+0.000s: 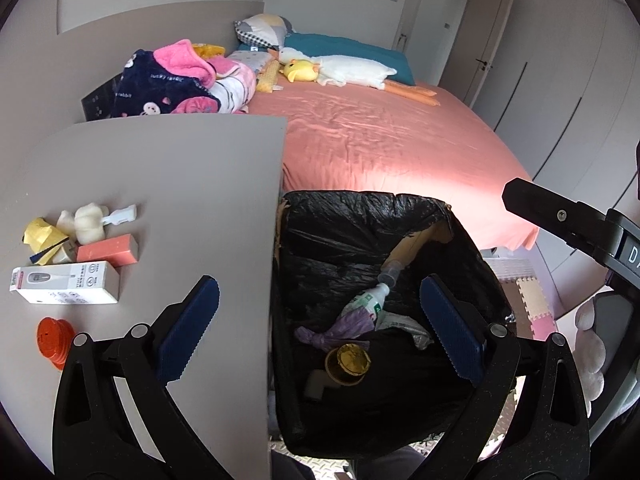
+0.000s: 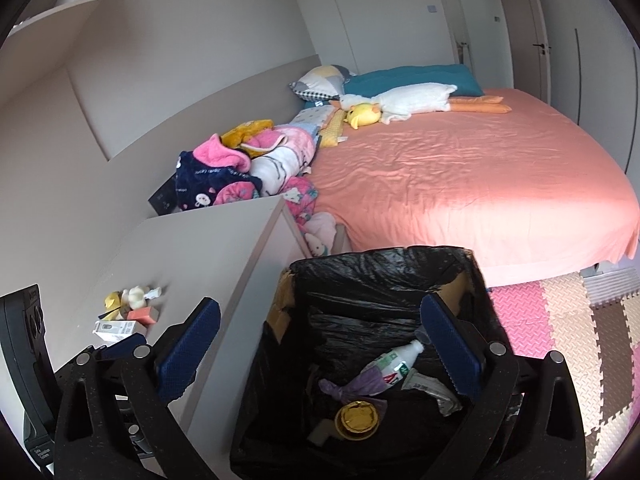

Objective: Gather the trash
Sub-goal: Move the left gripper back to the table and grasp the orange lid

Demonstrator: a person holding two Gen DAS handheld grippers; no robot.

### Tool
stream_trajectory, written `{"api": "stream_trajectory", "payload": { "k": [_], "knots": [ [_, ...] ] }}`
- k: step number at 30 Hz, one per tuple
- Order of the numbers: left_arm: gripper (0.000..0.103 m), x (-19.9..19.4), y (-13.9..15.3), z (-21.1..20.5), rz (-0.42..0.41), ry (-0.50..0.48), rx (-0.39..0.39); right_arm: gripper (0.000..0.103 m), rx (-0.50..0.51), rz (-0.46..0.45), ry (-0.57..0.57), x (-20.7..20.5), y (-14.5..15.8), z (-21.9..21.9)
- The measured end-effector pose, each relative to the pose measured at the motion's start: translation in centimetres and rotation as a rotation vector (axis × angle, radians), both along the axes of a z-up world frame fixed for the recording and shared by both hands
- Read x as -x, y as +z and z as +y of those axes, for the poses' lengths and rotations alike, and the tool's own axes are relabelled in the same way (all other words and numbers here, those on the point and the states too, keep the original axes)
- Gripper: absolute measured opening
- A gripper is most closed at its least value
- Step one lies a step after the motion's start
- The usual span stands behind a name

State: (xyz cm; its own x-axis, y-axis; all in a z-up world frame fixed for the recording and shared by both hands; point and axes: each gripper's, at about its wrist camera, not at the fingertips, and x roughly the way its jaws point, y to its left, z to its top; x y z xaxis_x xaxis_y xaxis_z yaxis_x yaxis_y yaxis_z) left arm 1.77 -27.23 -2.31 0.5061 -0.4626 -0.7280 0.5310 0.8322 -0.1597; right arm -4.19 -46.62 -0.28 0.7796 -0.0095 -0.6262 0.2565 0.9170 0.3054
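A bin lined with a black bag [image 1: 320, 216] [image 2: 380, 264] stands beside the grey table [image 1: 180, 168] [image 2: 208, 248]. In it lie a white bottle [image 1: 370, 298] [image 2: 394, 360], a purple rag [image 1: 344, 330] [image 2: 360, 386] and a gold can [image 1: 348, 364] [image 2: 357, 420]. On the table lie a white box [image 1: 68, 282] [image 2: 114, 329], a pink box [image 1: 108, 250] [image 2: 144, 314], yellow and white crumpled scraps [image 1: 64, 226] [image 2: 126, 296] and an orange cap [image 1: 54, 338]. My left gripper [image 1: 316, 328] is open and empty over the table edge and bin. My right gripper [image 2: 318, 344] is open and empty above the bin.
A bed with a pink sheet [image 1: 380, 136] [image 2: 460, 184] lies behind the bin, with plush toys [image 1: 340, 68] and a heap of clothes [image 1: 180, 80] [image 2: 240, 168]. Foam floor mats [image 2: 560, 328] lie to the right. The right gripper's body [image 1: 580, 224] shows at right in the left wrist view.
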Motion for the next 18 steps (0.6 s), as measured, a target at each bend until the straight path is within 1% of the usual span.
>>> {"api": "stream_trajectory", "payload": {
  "k": [6, 12, 16, 18],
  "knots": [
    [0.097, -0.3, 0.0, 3.5, -0.009, 0.075, -0.01, 0.1, -0.016, 0.005, 0.064, -1.6, -0.2, 3.0],
    [0.097, -0.8, -0.1, 7.3, -0.01, 0.164, -0.001, 0.1, -0.008, -0.006, 0.136, -2.9, -0.3, 6.1],
    [0.097, -0.9, -0.2, 9.5, -0.019, 0.207, 0.02, 0.1, 0.0, -0.012, 0.176, -3.6, -0.4, 7.8],
    [0.097, -1.0, -0.4, 10.4, -0.021, 0.228, 0.016, 0.1, -0.002, -0.012, 0.194, -4.0, -0.6, 8.5]
  ]
}}
